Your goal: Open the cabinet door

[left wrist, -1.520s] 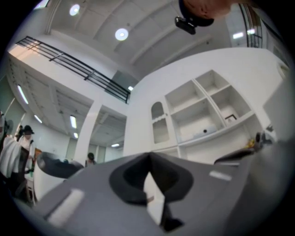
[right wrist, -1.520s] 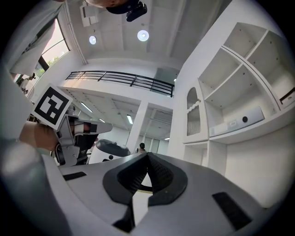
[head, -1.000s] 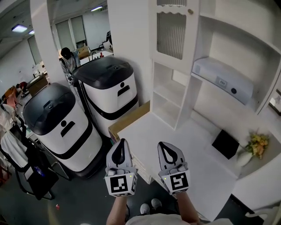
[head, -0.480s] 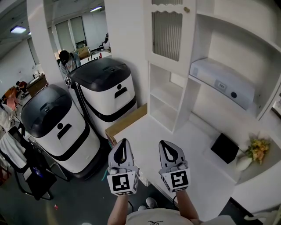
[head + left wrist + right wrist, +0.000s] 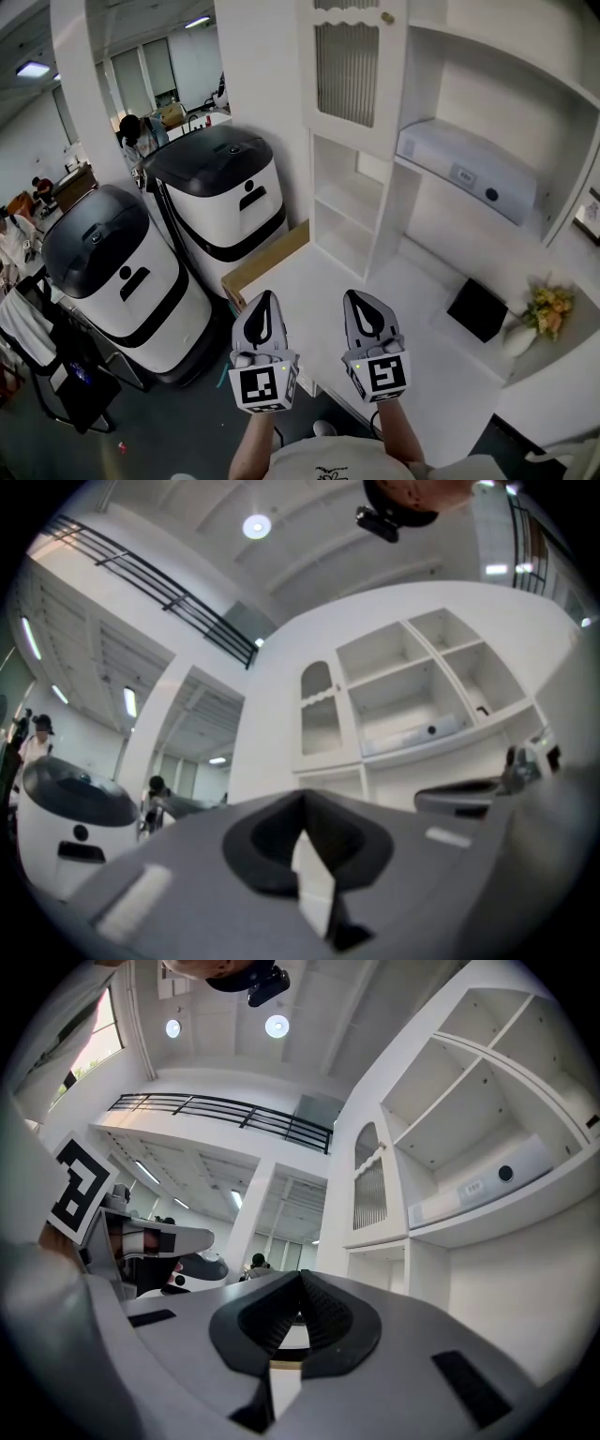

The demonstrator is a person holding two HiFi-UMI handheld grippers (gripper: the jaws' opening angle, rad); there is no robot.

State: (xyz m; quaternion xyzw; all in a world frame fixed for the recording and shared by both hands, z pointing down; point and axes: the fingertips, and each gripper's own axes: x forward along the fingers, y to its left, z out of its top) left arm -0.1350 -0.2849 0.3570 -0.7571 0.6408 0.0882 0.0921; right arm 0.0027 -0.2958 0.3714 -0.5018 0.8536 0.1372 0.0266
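The cabinet door [image 5: 347, 73] is white with a ribbed glass pane and a small round knob [image 5: 386, 18] at its top right. It stands closed at the top of the white shelf unit. My left gripper [image 5: 264, 297] and right gripper [image 5: 360, 295] hover side by side over the near edge of the white desk, well short of the door. Both point toward the shelf unit, shut with nothing between their jaws. The left gripper view shows the door [image 5: 320, 720] far beyond the closed jaws. In the right gripper view the door [image 5: 370, 1187] is equally distant.
Two white and black round-topped machines [image 5: 228, 192] [image 5: 114, 267] stand left of the desk [image 5: 422, 366], with a cardboard box [image 5: 267, 255] wedged between. A white device [image 5: 464, 167] lies on a shelf. A black square object [image 5: 476, 308] and a flower vase [image 5: 538, 317] sit at the right. People stand far left.
Both grippers have edged slightly forward and to the right over the desk edge, still side by side. Their jaws stayed shut.
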